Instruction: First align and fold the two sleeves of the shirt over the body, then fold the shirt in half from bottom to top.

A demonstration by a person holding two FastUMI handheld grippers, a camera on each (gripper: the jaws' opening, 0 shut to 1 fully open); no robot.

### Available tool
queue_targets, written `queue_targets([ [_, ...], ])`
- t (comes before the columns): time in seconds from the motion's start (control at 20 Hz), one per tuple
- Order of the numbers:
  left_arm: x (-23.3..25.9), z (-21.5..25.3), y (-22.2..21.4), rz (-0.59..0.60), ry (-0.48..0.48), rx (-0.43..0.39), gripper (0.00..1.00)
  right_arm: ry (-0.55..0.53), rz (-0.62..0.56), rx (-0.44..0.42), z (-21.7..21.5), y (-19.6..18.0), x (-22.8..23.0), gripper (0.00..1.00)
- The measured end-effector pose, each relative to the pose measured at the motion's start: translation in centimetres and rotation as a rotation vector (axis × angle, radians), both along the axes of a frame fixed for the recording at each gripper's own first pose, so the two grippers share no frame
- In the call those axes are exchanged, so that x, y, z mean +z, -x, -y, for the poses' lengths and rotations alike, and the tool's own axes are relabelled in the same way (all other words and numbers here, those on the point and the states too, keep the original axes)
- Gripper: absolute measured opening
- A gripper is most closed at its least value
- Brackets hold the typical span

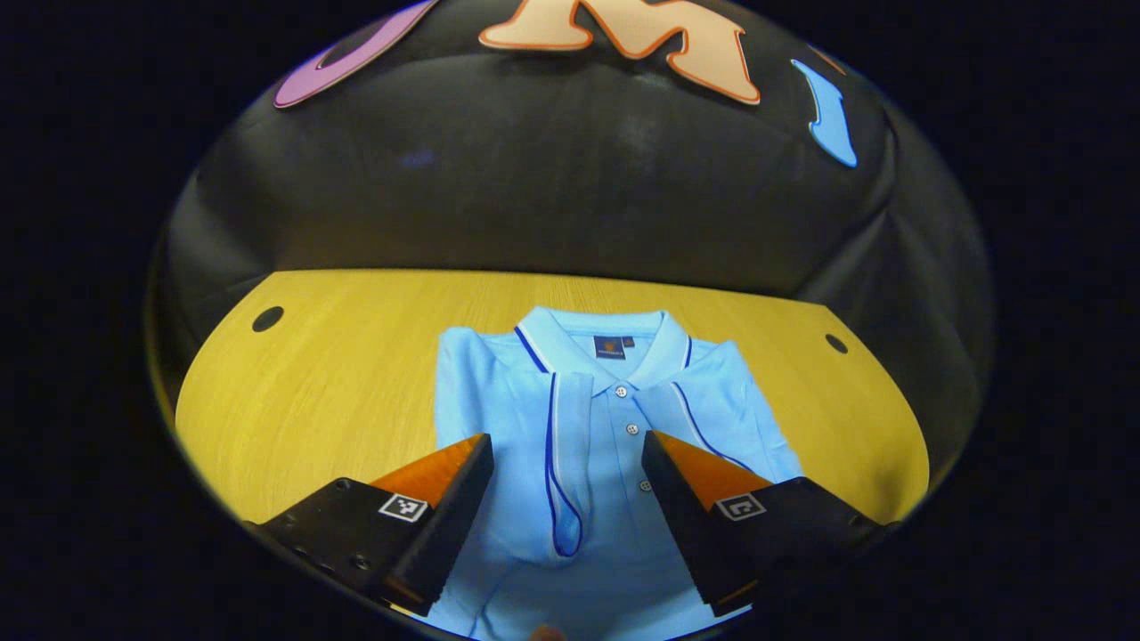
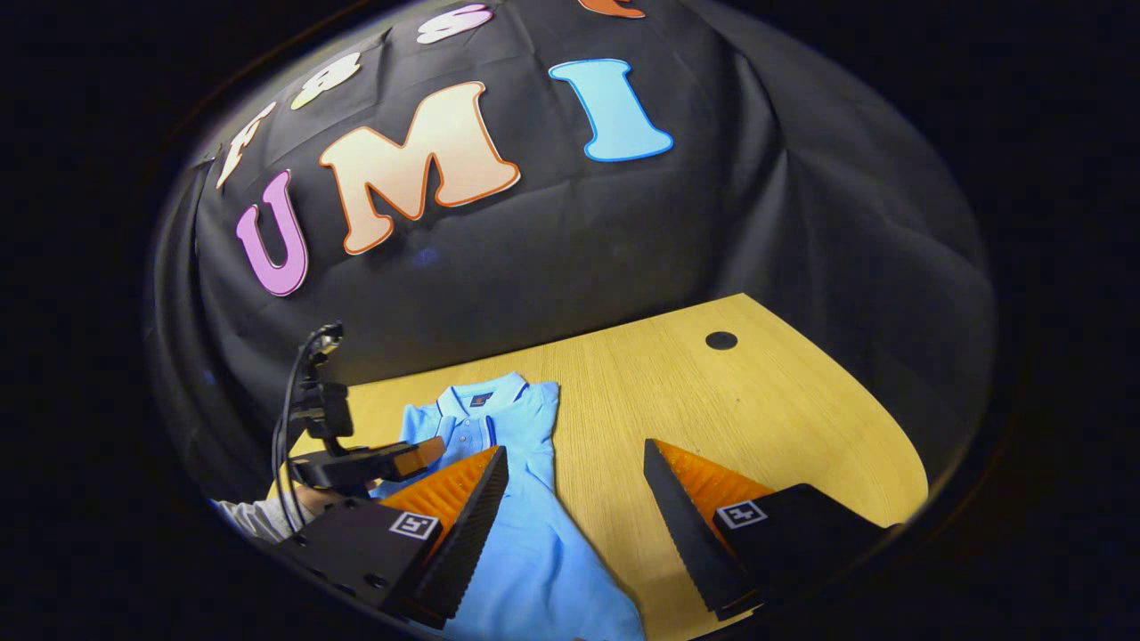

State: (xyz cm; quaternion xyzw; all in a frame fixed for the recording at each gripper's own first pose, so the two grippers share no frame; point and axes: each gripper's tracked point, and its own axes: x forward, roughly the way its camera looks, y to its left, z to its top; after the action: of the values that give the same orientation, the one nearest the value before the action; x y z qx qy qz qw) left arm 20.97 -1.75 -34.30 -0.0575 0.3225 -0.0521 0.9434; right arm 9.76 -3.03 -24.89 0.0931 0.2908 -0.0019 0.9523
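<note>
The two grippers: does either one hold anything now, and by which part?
Nothing is held. The left gripper and the right gripper both have open jaws above the light blue polo shirt.

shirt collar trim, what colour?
Light blue shirt; its collar is edged with dark blue and white stripes. Clearest in the left gripper view.

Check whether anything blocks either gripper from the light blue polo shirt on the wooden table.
Nothing visible does. The left gripper hangs open over the light blue polo shirt; the right gripper is open above its edge on the wooden table.
</note>
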Motion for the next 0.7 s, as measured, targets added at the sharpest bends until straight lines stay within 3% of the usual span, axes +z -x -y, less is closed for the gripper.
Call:
queue_targets([
  [0.35,10.1,-3.6,6.5,0.183,0.003,0.095,0.96,0.047,0.055,0.088,-1.2,3.3,1.4,0.97],
  [0.7,13.4,-6.1,15.4,0.213,-0.073,0.076,0.96,0.077,0.058,0.133,-0.8,8.7,2.1,0.97],
])
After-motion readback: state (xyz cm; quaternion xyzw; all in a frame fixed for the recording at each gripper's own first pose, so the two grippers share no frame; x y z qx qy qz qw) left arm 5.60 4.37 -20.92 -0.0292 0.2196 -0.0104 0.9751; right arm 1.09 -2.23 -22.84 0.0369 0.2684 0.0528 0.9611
